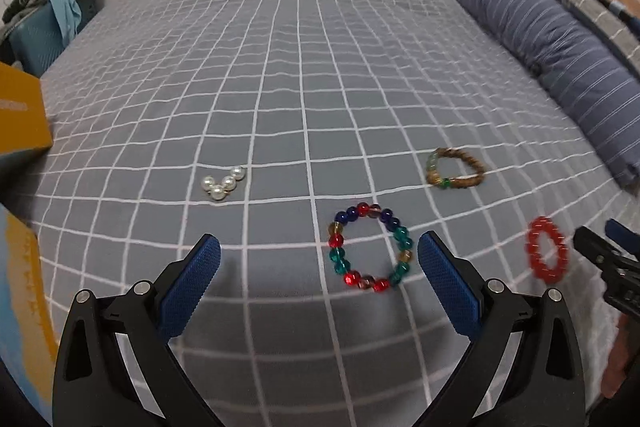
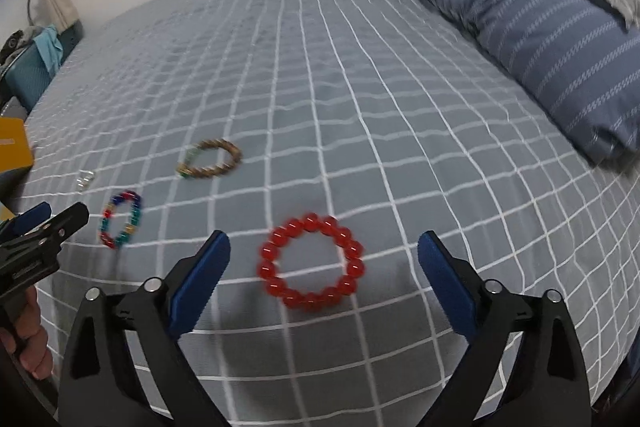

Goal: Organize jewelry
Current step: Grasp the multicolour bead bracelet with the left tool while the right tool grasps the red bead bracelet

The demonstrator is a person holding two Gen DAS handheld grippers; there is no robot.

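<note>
While both grippers hang over the checked bedsheet (image 1: 280, 75), nothing is held.
Left gripper (image 1: 319, 251): jaws spread wide, empty, multicolour bead bracelet (image 1: 370, 247) lying between its fingertips.
Right gripper (image 2: 324, 247): jaws wide apart, empty, red bead bracelet (image 2: 311, 261) between them.
Brown bracelet (image 1: 456, 169): farther up the sheet.
Pearl piece (image 1: 223, 183): left of the others.
Striped pillow (image 2: 532, 27): right edge.

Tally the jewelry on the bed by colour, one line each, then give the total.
Red bead bracelet: 1
Multicoloured bead bracelet: 1
Brown bead bracelet with a few green beads: 1
White pearl piece: 1
Total: 4, all lying apart on the grid-patterned bedspread
</note>
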